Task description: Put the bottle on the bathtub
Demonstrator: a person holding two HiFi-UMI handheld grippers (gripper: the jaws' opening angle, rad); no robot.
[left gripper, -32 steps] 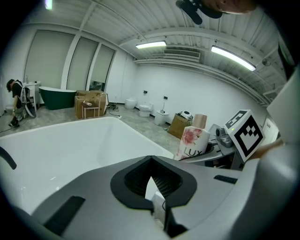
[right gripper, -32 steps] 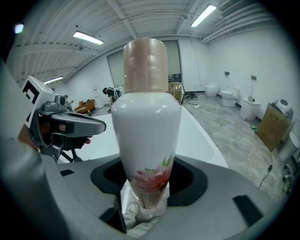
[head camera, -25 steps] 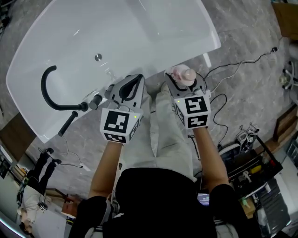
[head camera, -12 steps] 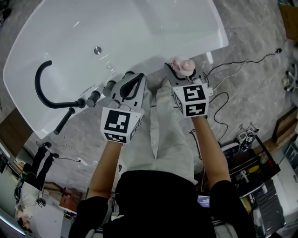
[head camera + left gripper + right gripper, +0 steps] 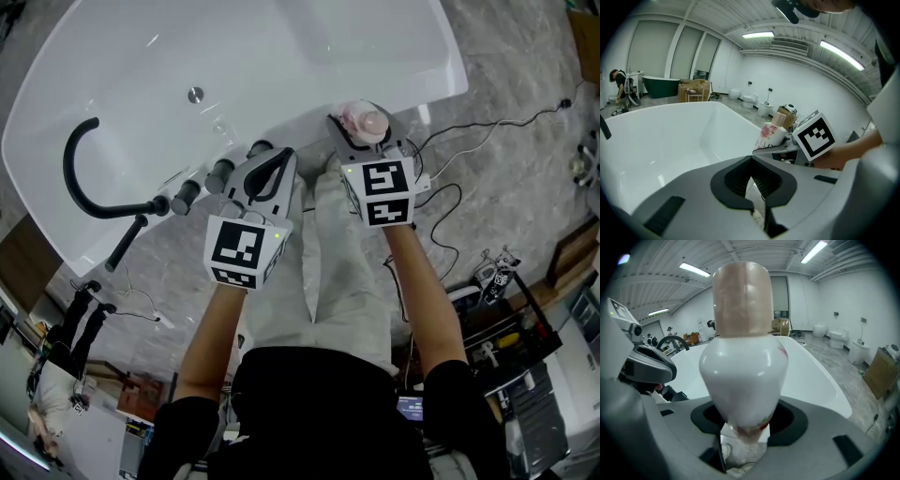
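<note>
The white bathtub (image 5: 441, 82) fills the top of the head view, its near rim just beyond both grippers. A white bottle (image 5: 364, 120) with a pink cap and flower print stands upright in my right gripper (image 5: 362, 131), which is shut on its lower body. The bottle is right at the tub's near rim. In the right gripper view the bottle (image 5: 743, 357) fills the middle between the jaws of the right gripper (image 5: 744, 430). My left gripper (image 5: 273, 157) hovers at the rim to the left, shut and empty. The left gripper view shows the left gripper (image 5: 751, 177) and the bottle (image 5: 771, 133) beyond it.
A black curved faucet (image 5: 86, 178), knobs (image 5: 221, 172) and a hand sprayer (image 5: 129, 246) sit on the tub's left rim. A drain (image 5: 195, 94) lies inside the tub. Cables (image 5: 469, 141) trail over the marble floor at right, near a cart (image 5: 511, 323).
My right gripper has carried the bottle forward, closer to the tub's near rim. The left gripper has barely moved.
</note>
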